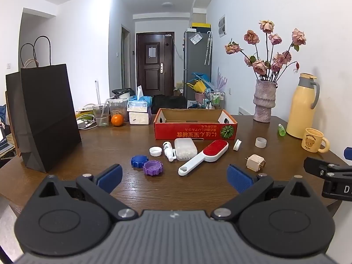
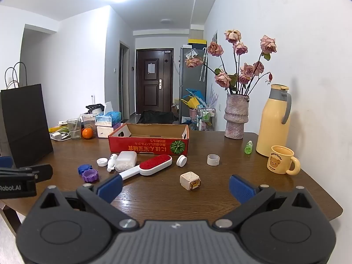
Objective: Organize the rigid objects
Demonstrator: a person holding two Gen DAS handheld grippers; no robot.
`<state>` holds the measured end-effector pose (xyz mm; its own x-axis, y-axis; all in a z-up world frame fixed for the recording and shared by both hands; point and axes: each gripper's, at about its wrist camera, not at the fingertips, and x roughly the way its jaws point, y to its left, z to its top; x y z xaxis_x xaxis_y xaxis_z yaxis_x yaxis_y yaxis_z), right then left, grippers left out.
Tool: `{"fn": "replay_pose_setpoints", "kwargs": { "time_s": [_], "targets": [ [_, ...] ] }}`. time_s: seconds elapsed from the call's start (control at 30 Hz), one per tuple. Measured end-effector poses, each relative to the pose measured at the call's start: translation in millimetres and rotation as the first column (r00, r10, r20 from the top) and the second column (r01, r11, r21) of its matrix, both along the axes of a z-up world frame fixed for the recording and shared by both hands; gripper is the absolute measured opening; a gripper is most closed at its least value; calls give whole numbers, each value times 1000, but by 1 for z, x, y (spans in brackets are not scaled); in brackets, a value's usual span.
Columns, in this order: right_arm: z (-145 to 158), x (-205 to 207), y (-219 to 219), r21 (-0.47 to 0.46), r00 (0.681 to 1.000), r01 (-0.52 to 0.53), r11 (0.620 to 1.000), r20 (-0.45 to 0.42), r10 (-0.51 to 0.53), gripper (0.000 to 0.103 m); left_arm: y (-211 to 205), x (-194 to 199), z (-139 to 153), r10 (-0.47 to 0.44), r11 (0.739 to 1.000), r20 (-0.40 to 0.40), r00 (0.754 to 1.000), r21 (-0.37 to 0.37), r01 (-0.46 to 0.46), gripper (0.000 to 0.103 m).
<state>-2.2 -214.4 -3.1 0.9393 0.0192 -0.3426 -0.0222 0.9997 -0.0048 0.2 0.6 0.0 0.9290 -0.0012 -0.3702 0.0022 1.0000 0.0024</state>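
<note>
An open red cardboard box (image 1: pixel 195 129) (image 2: pixel 148 147) sits mid-table. In front of it lie a white and red lint brush (image 1: pixel 203 157) (image 2: pixel 147 167), a clear plastic case (image 1: pixel 185 149) (image 2: pixel 126 161), a small white bottle (image 1: pixel 169 150) (image 2: pixel 111 161), a white cap (image 1: pixel 155 151) (image 2: pixel 101 162), a blue lid (image 1: pixel 139 161) (image 2: pixel 84 169), a purple lid (image 1: pixel 153 167) (image 2: pixel 90 175), a white round cap (image 1: pixel 237 145) (image 2: pixel 181 160), a grey ring (image 1: pixel 261 142) (image 2: pixel 213 160) and a beige cube plug (image 1: pixel 255 162) (image 2: pixel 190 180). My left gripper (image 1: pixel 175 177) and right gripper (image 2: pixel 176 187) hover open and empty near the table's front edge.
A black paper bag (image 1: pixel 47 118) (image 2: pixel 24 123) stands at the left. A vase of roses (image 1: pixel 264 101) (image 2: pixel 236 118), a yellow jug (image 1: pixel 302 107) (image 2: pixel 274 121), a bear mug (image 1: pixel 314 139) (image 2: pixel 281 162) and a green bottle (image 1: pixel 281 129) (image 2: pixel 248 147) line the right. A glass (image 1: pixel 101 115), an orange (image 1: pixel 116 120) and tissue boxes (image 1: pixel 138 112) stand behind.
</note>
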Motion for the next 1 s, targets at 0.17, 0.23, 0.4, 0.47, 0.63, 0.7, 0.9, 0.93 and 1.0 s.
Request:
{"fn": "replay_pose_setpoints", "kwargs": {
  "time_s": [0.17,0.23,0.4,0.47,0.63,0.7,0.9,0.93,1.0],
  "targets": [
    [0,0,0,0,1000,-1,1000,-2,1,103,3,-1,1,-3,1000,3,1000,-3,3,103],
    [0,0,1,0,1000,-2,1000,-1,2,103,2,3,-2,-1,1000,-4,1000,1,1,103],
    [0,0,1,-1,1000,0,1000,-3,0,103,3,5,0,0,1000,-4,1000,-1,0,103],
    [0,-1,0,-1,1000,1,1000,-2,-1,103,1,3,0,-2,1000,0,1000,1,2,103],
    [0,-1,1,-3,1000,0,1000,-2,0,103,1,2,0,-3,1000,3,1000,2,3,103],
    [0,-1,1,-3,1000,0,1000,-2,0,103,1,2,0,-3,1000,3,1000,3,3,103],
    [-1,0,1,-3,1000,0,1000,-2,0,103,1,2,0,-3,1000,4,1000,3,3,103],
    [-1,0,1,-2,1000,0,1000,-2,0,103,1,2,0,-3,1000,4,1000,3,3,103],
    [-1,0,1,-3,1000,-1,1000,-2,1,103,1,2,0,-3,1000,4,1000,3,3,103]
  ]
}}
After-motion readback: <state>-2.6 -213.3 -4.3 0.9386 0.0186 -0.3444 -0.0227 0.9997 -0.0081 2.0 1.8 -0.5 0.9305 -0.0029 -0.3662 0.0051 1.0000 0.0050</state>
